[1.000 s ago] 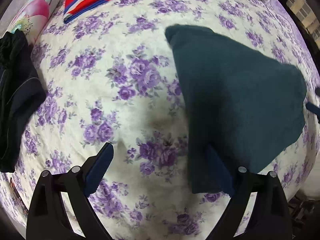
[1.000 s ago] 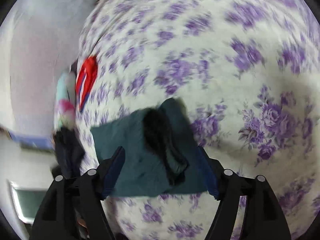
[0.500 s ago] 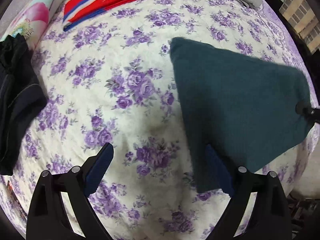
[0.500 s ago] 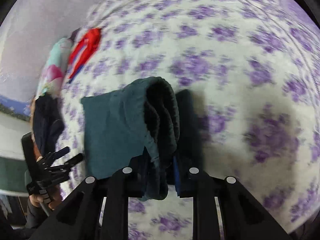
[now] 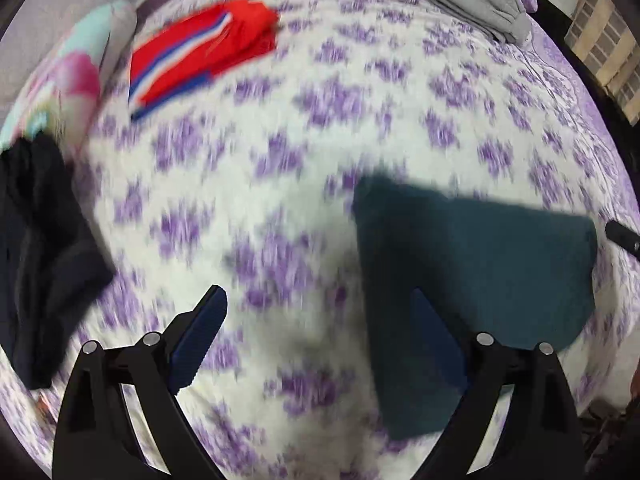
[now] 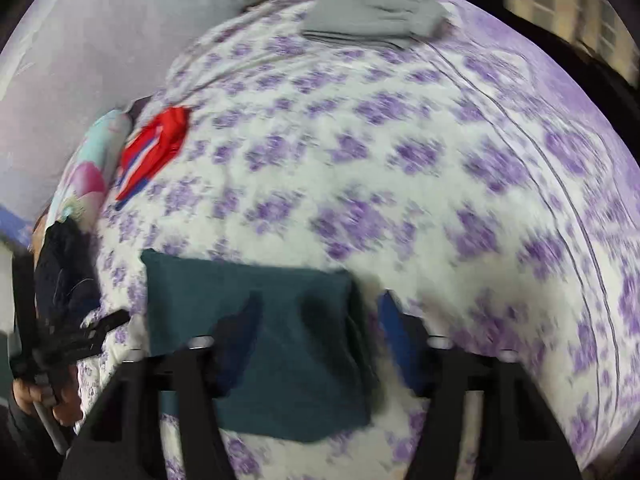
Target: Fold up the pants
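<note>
The dark teal pants [image 5: 472, 264] lie folded flat on the flowered bedspread [image 5: 280, 208]. My left gripper [image 5: 320, 320] hangs open above the bed, its right finger over the pants' near left edge and nothing between its jaws. In the right wrist view the pants [image 6: 288, 344] lie under my right gripper [image 6: 316, 320]. Its jaws are opening. One finger is over the cloth, the other is just past its right edge, and the pads do not press on it. Both views are blurred.
Folded red striped pants [image 5: 200, 60] and a flowered pillow [image 5: 68, 80] lie at the far left, grey folded pants [image 5: 472, 0] at the far right. A black garment [image 5: 36, 248] lies at the left edge. A hand holding the left gripper [image 6: 60, 344] shows low left.
My right gripper was shut on the pants' folded edge half a second ago; it has let go and the cloth lies flat. Both grippers have risen and drawn back. The left stayed open.
</note>
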`<state>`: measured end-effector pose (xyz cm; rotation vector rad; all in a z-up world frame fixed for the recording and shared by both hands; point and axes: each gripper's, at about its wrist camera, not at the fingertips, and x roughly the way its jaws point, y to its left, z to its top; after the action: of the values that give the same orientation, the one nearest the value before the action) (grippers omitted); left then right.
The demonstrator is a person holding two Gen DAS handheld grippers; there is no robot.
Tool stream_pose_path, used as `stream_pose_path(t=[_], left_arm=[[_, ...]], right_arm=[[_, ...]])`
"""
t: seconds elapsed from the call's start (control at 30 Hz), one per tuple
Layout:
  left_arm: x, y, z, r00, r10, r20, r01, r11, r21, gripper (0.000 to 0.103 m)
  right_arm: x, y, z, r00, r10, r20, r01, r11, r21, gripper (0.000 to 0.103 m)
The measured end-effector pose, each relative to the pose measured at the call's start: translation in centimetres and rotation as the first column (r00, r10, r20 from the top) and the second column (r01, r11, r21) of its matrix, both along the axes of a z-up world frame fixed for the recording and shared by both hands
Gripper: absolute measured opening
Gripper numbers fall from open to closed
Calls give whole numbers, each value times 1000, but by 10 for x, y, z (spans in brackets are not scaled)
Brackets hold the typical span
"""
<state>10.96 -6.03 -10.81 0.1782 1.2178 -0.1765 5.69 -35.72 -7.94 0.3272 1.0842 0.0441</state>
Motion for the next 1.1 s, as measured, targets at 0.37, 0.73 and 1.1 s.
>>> stream_pose_path(t=[0.37,0.73,1.1], left_arm=[[60,-7,-53,985,136,-103,-123,985,122,95],[-13,3,-17,992,50,-119,-59,995,-74,94],[-46,-5,-40,985,5,-172,-20,996,-86,94]], right_arm=[[14,-18,-44,997,-18,-74,28,990,137,0],[-43,-26,-25,997,-57,-60,60,997,53,83],[-58,-14,-51,989,-67,-130,81,992,102,87]])
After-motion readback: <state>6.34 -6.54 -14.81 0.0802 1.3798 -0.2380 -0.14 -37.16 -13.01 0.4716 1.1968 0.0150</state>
